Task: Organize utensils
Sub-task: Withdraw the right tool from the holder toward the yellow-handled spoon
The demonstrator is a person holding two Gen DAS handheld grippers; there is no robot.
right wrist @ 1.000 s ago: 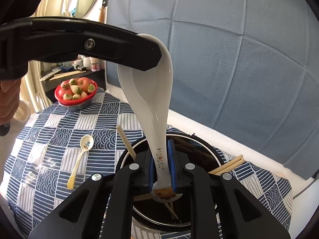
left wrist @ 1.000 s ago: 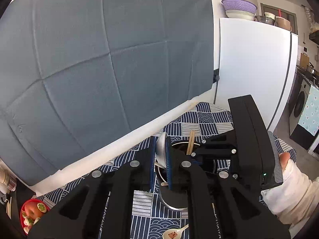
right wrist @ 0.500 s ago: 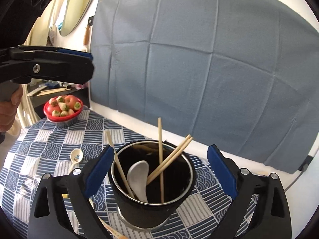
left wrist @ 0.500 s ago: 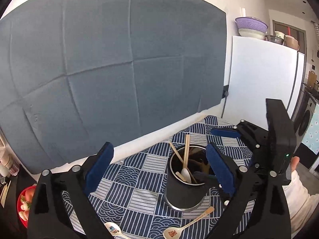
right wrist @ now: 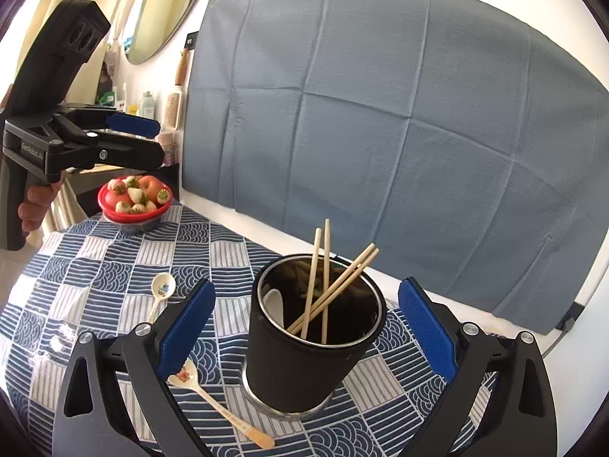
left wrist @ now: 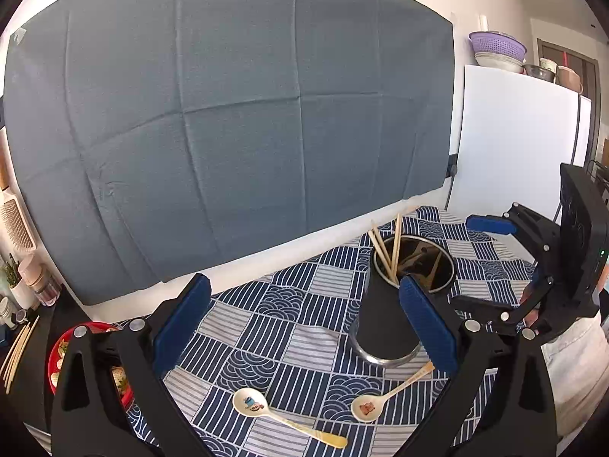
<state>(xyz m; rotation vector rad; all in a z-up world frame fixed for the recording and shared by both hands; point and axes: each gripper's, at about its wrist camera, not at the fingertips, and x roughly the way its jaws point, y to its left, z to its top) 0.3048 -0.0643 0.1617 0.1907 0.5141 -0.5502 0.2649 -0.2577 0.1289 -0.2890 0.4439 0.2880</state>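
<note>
A black utensil holder (right wrist: 304, 350) stands on the checked cloth, with several wooden chopsticks (right wrist: 327, 285) and a white spoon (right wrist: 275, 304) inside. It also shows in the left wrist view (left wrist: 396, 304). Two small cream spoons lie on the cloth: one with a blue picture (left wrist: 266, 413), one with a red picture (left wrist: 380, 396). In the right wrist view they are the far spoon (right wrist: 161, 291) and the near spoon (right wrist: 213, 400). My left gripper (left wrist: 304, 327) is open and empty above the spoons. My right gripper (right wrist: 304, 327) is open and empty, its fingers either side of the holder.
A red bowl of fruit (right wrist: 133, 198) sits at the table's far left corner. A grey cloth backdrop (right wrist: 380, 114) hangs behind the table. A white fridge (left wrist: 514, 144) stands to the right. Loose chopsticks (left wrist: 17, 346) lie on a side shelf.
Both grippers opened and let go of the white spoon, which now rests inside the holder. Both grippers pulled back and up, away from the holder.
</note>
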